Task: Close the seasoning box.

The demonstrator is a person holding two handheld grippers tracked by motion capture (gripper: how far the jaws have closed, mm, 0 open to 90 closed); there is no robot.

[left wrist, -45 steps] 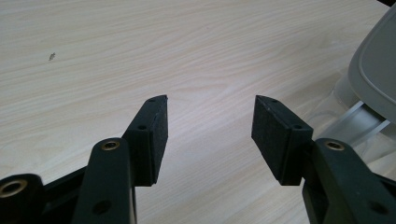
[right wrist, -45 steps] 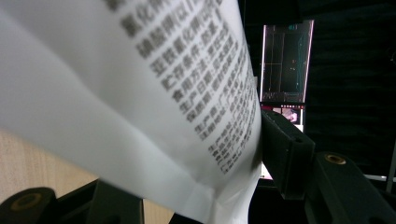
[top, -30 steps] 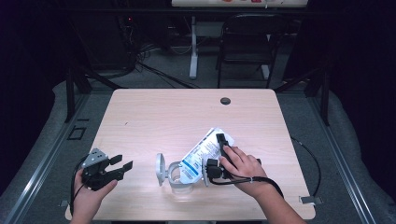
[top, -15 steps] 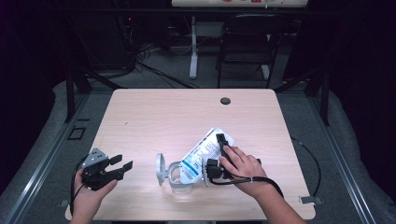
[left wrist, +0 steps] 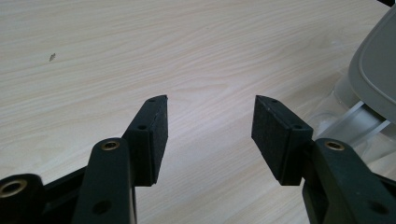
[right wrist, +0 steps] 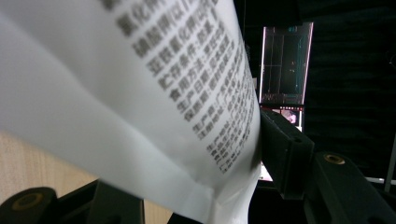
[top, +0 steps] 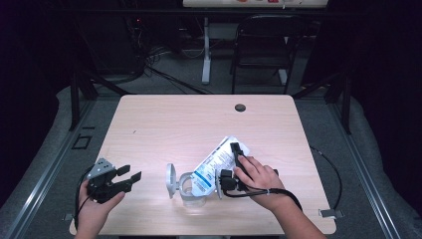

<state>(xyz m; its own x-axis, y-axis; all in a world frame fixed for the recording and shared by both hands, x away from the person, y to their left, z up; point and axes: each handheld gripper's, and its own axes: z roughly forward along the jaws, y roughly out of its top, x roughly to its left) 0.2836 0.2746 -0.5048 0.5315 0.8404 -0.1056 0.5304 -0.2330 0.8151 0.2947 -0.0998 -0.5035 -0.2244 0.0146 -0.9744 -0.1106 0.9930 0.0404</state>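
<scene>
Left hand (top: 94,206): comes in from the bottom edge at the near left corner of the table (top: 174,119), forearm short in the high view, fingers wrapped round the gripper's body from below.
Left gripper (top: 130,177): lies low over the wood near the table's front left edge, its grey plate on top, jaws pointing right toward the container; the jaws stand wide apart with nothing between them, and in the left gripper view (left wrist: 208,123) bare wood shows through the gap.
Cable: trails from the left gripper down past the hand toward the table's front edge.
Clear container (top: 191,191): stands near the front edge about mid-table, between the two grippers, well apart from the left jaws; its grey lid (top: 170,180) hangs open on the left side, tilted up on edge. In the left gripper view the lid (left wrist: 373,74) and a clear wall show at the right edge.
White pouch (top: 214,162): printed packet, tilted, its lower end at the container's mouth, its upper end slanting up and right over the table; whether it is inside the rim I cannot tell.
Right gripper (top: 230,164): clamped on the pouch's right edge; in the right gripper view the pouch (right wrist: 140,93) lies between the jaws, against the right jaw.
Right hand (top: 256,177): forearm enters from the bottom right, angled left, hand over the gripper's body, wrist slightly bent.
</scene>
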